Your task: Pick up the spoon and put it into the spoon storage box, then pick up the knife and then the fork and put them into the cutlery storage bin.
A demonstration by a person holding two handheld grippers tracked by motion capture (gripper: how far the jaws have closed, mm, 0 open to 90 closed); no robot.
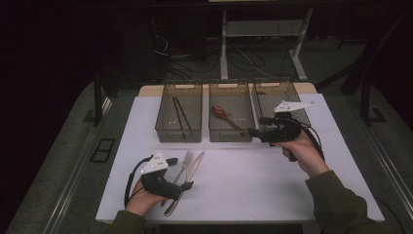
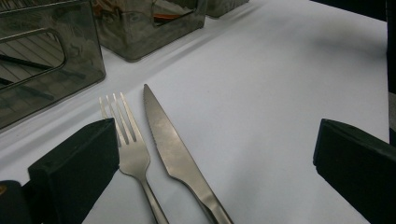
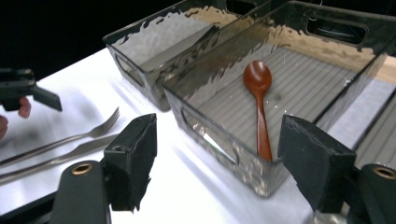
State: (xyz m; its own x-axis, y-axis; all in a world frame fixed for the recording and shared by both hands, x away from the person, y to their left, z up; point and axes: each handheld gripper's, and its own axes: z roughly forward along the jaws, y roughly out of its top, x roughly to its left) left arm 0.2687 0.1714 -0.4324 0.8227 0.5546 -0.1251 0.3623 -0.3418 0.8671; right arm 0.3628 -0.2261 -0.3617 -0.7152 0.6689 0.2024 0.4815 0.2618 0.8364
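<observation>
— White table top [image 1: 272, 180] under dim light, dark room behind with cables on the floor. What stands on it?

— Three smoky clear bins in a row at the far side: the left bin [image 1: 178, 119], the middle bin [image 1: 230, 127] and the right bin [image 1: 280, 95]. Dark chopsticks [image 1: 179, 113] lie in the left one.

— And the wooden spoon [image 3: 259, 100]?

— It lies flat on the ribbed floor of the middle bin, bowl toward the far wall, handle toward the near wall.

— Where is the right gripper [image 1: 253, 131]?

— Held level just at the near right corner of the middle bin, jaws pointing left. In the right gripper view its jaws stand apart with nothing between the pads; the bin's near wall and the spoon show beyond the gap.

— And the left gripper [image 1: 187, 185]?

— Low over the near left part of the table, jaws spread wide and empty. The fork [image 2: 133, 151] and the knife [image 2: 175, 154] lie side by side on the table between them, fork on the left, tips pointing toward the bins. Neither pad touches the knife; the left pad overlaps the fork's edge, contact I cannot tell.
</observation>
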